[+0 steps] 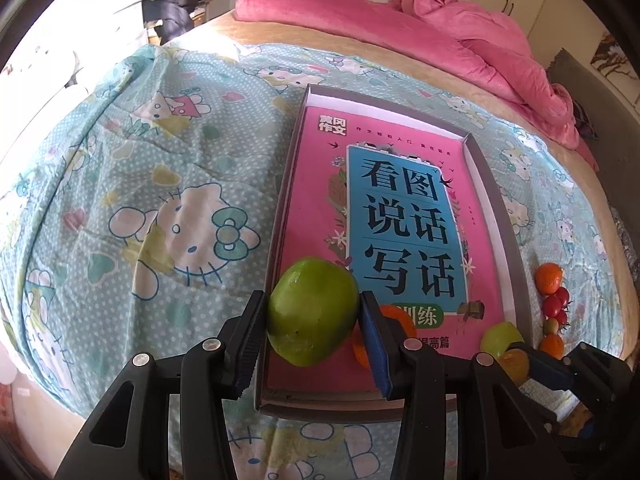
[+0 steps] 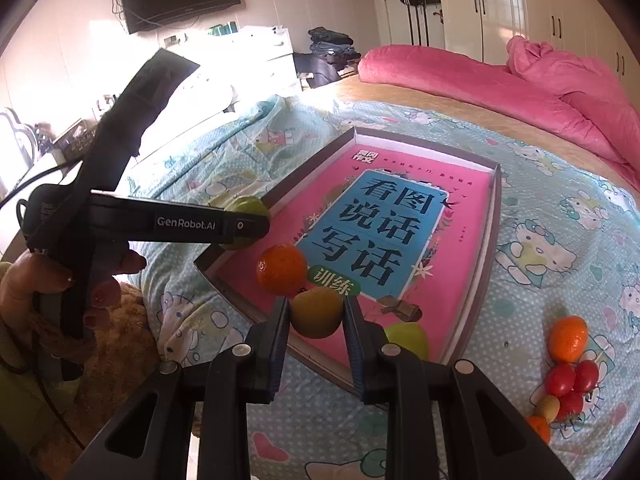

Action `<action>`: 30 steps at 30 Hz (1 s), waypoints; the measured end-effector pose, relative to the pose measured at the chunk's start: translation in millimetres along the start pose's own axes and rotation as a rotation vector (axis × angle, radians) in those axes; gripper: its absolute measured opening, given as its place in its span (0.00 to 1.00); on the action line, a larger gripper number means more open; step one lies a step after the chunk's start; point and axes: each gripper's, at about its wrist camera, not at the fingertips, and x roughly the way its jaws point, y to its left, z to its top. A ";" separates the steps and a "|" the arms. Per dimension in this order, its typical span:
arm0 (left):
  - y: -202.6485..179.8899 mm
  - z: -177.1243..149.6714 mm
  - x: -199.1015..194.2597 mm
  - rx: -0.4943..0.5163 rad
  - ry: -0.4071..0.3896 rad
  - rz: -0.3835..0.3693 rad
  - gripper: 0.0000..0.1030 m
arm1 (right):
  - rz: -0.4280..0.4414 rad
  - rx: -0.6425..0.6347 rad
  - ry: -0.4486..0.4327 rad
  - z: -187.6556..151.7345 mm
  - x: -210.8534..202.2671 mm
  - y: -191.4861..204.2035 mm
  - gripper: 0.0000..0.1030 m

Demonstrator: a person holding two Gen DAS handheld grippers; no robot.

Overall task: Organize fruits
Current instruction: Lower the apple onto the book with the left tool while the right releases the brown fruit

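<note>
A green fruit (image 1: pixel 313 312) is pinched between the jaws of the left gripper (image 1: pixel 314 330) and is held just above the near left corner of the shallow box (image 1: pixel 496 200), which lies on the bed (image 1: pixel 140 160) with a pink book (image 1: pixel 400 208) filling its floor. A yellow-orange fruit (image 2: pixel 316 312) is clamped between the jaws of the right gripper (image 2: pixel 316 330) over the box's near edge, close beside an orange (image 2: pixel 282 269) and a second green fruit (image 2: pixel 408 338) already resting on the book. The placing step seems to be in hand. Each fruit is best lowered until it touches the book before the jaws are spread, since round fruit is likely to roll on the smooth cover. A free spot should be chosen so the resting orange is not knocked, and the two grippers are best kept apart. More fruit, another orange (image 2: pixel 568 338) and small tomatoes (image 2: pixel 572 378), is left on the bedspread outside the box.
</note>
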 end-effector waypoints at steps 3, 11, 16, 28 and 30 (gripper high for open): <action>-3.3 -0.6 1.0 0.023 -0.005 0.008 0.46 | -0.001 0.000 0.018 0.7 8.5 0.7 0.27; -7.6 -2.7 6.6 0.020 0.011 -0.041 0.46 | -0.008 -0.020 0.059 2.8 27.5 3.6 0.27; -9.2 -3.5 6.9 0.019 0.008 -0.061 0.46 | -0.020 -0.037 0.082 2.6 35.8 5.4 0.27; -0.8 -4.0 12.1 -0.008 0.011 -0.035 0.45 | -0.058 -0.054 0.136 -0.5 47.4 4.1 0.27; 0.7 -4.2 13.5 -0.012 0.014 -0.041 0.45 | -0.052 -0.049 0.139 -0.3 47.3 3.0 0.27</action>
